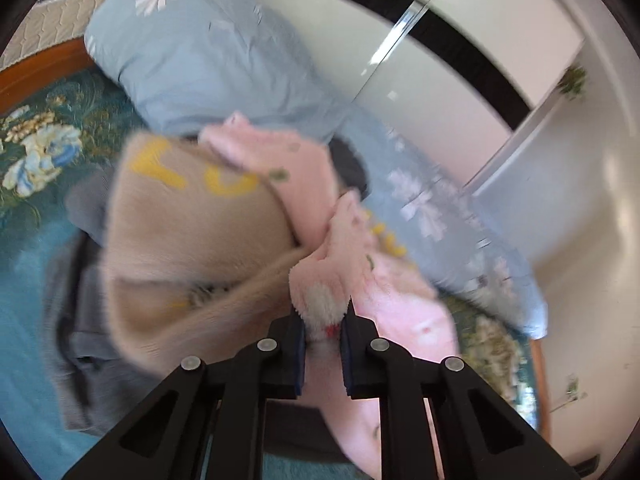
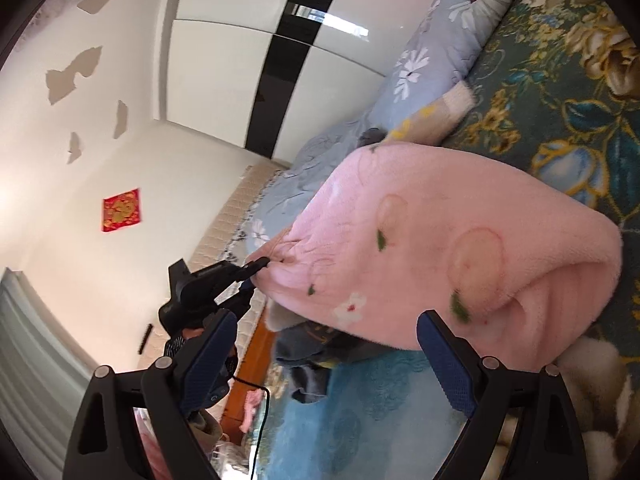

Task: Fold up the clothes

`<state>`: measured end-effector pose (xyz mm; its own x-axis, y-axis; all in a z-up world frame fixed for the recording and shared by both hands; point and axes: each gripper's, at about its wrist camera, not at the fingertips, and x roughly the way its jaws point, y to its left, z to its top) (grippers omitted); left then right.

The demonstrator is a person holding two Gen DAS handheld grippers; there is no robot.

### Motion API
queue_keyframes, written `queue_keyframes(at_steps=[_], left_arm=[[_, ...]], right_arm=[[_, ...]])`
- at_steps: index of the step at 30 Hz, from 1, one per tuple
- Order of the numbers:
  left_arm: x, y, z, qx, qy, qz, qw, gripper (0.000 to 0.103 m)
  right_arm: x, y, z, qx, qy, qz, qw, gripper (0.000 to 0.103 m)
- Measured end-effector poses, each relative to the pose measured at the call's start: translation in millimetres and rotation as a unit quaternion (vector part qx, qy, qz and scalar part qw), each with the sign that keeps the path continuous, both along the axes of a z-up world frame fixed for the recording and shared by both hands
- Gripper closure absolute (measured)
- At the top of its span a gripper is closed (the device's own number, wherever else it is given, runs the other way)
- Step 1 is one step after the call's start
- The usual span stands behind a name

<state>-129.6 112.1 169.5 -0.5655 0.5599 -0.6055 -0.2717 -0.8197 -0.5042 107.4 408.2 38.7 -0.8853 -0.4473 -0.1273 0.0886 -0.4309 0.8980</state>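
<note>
A pink fleece garment (image 1: 400,292) with small flowers lies bunched on the bed, and my left gripper (image 1: 323,320) is shut on a fold of its edge. In the right wrist view the same pink garment (image 2: 440,240) hangs lifted at one corner, where the left gripper (image 2: 260,270) pinches it. My right gripper (image 2: 328,324) stands open just short of the garment's lower edge, with nothing between its pads. A tan sweater (image 1: 192,232) with yellow letters lies under and beside the pink one. A grey garment (image 1: 80,320) lies below that.
A rolled blue floral duvet (image 1: 208,60) runs along the bed's far side. The teal flowered bedspread (image 2: 560,120) covers the mattress. A white wardrobe (image 2: 280,60) with a black stripe stands behind. The wooden bed frame (image 2: 248,376) and a black cable (image 2: 262,412) are at the lower left.
</note>
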Motion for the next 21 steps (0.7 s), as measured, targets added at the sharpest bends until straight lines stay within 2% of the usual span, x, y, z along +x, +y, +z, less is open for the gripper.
queue_keyframes(at_steps=[2, 5, 7, 9, 13, 15, 17, 19, 21], left_arm=[[22, -23, 23, 0.008, 0.032, -0.006, 0.9994, 0.089], [54, -61, 50, 0.021, 0.081, -0.007, 0.9964, 0.089], [75, -94, 59, 0.029, 0.107, 0.008, 0.9938, 0.089], [94, -129, 63, 0.038, 0.127, 0.026, 0.9908, 0.089], [121, -206, 46, 0.052, 0.130, 0.073, 0.9874, 0.089], [135, -244, 36, 0.057, 0.130, 0.097, 0.9851, 0.089], [145, -282, 15, 0.059, 0.115, 0.126, 0.9835, 0.089], [153, -314, -13, 0.068, 0.091, 0.148, 0.9824, 0.089], [159, -335, -46, 0.078, 0.066, 0.167, 0.9806, 0.089]], right_arm=[[-1, -5, 6, 0.005, 0.018, 0.013, 1.000, 0.009], [-5, -19, 15, 0.038, 0.033, 0.033, 0.998, 0.008], [-7, -26, 18, 0.050, 0.043, 0.051, 0.996, 0.008], [-8, -32, 19, 0.043, 0.060, 0.072, 0.995, 0.008], [-2, -37, 20, 0.045, 0.082, 0.075, 0.993, 0.006], [0, -39, 20, 0.064, 0.075, 0.062, 0.993, 0.001], [0, -38, 17, 0.057, 0.067, 0.049, 0.995, 0.000], [-4, -35, 11, 0.029, 0.053, 0.044, 0.997, 0.000], [-8, -34, 3, 0.035, 0.016, 0.027, 0.999, 0.000]])
